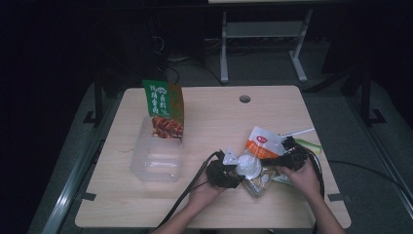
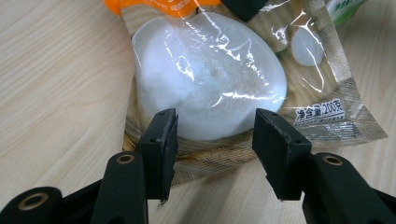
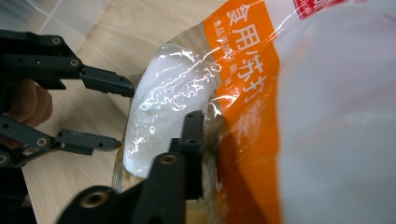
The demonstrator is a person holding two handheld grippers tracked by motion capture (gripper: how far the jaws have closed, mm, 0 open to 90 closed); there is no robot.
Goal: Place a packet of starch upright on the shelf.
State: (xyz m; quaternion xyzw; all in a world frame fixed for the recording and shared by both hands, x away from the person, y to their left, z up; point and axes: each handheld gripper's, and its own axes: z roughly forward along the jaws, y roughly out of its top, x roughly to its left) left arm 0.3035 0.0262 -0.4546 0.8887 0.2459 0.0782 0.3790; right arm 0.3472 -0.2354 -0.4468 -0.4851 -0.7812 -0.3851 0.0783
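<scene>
Forearms and hands come in at the bottom of the high view, each with a hand-held gripper. The left hand-held gripper [image 1: 230, 171] and the right hand-held gripper [image 1: 285, 155] meet at a clear pouch [image 1: 256, 163] that lies on the wooden table [image 1: 214, 117], at its near right part. Well apart on the left stands a clear plastic box [image 1: 157, 155] with a green snack bag [image 1: 164, 109] upright in it. Behind the pouch lie some other small packets, too small to tell.

From the left gripper view, the left hand-held gripper [image 2: 215, 140] is about half open. Its black ribbed pads stand at both sides of the pouch's [image 2: 243, 93] lower seam, apart from the film, so it holds nothing. The pouch is glossy, wrinkled film with an orange top band, and inside is a smooth, rounded lump of white powder. If the jaws close here, they may catch only the thin seam, and the heavy lump can swing or slip out.

From the right gripper view, one jaw of the right hand-held gripper [image 3: 201, 154] lies against the film of the pouch [image 3: 243, 70]; the other jaw is hidden behind it, so I cannot tell if it really pinches. The film is slippery, so a grip on it may slide, or the pad edges may tear it.
</scene>
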